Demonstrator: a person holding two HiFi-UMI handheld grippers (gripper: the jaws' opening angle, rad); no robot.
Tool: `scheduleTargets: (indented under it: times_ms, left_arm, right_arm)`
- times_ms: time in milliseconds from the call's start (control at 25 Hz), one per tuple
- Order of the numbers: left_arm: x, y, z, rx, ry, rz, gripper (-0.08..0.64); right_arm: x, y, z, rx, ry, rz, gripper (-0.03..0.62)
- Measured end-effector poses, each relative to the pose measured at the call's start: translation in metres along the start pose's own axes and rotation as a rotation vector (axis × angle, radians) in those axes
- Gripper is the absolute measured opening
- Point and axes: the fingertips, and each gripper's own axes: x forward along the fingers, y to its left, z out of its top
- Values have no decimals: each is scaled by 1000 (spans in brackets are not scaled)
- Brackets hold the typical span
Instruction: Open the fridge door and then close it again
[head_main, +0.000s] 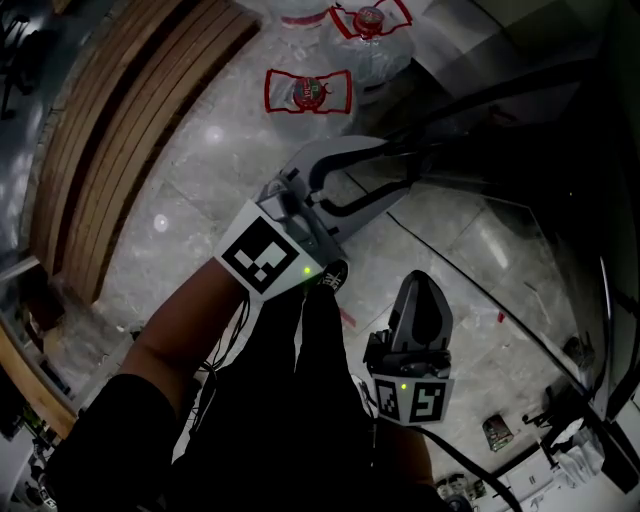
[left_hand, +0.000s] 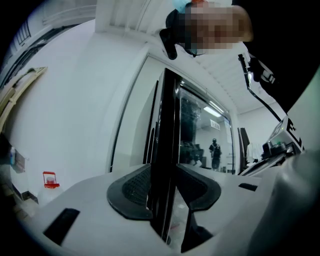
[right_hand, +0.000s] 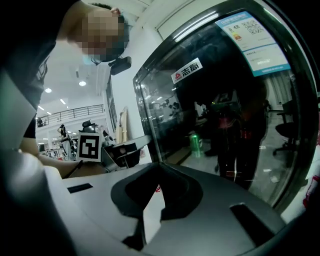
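Note:
The fridge door is a tall dark glass panel in a black frame. In the left gripper view its black edge runs upright between the jaws. My left gripper is shut on that edge, a pad pressed against each side. The head view shows the left gripper reaching out level to the door's edge. My right gripper hangs lower and nearer me, shut with nothing in it. In its own view the right gripper faces the glass front without touching it, and the left gripper's marker cube shows beyond.
Two big water bottles with red labels stand on the tiled floor ahead. A slatted wooden bench lies at the left. A small can and cables lie on the floor at the lower right. A green can shows behind the glass.

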Motion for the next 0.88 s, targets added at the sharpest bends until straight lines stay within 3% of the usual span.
scheduleTargets:
  times_ms: [160, 440, 880]
  left_arm:
    - [-14, -7, 2, -31, -26, 13, 153]
    - [-58, -38, -1, 28, 17, 83, 143]
    - [-132, -114, -6, -9, 84, 180, 110]
  right_arm:
    - [-11, -3, -1, -8, 0, -14, 15]
    - [-36, 4, -6, -29, 10, -21, 15]
    - [-99, 33, -3, -65, 29, -5, 15]
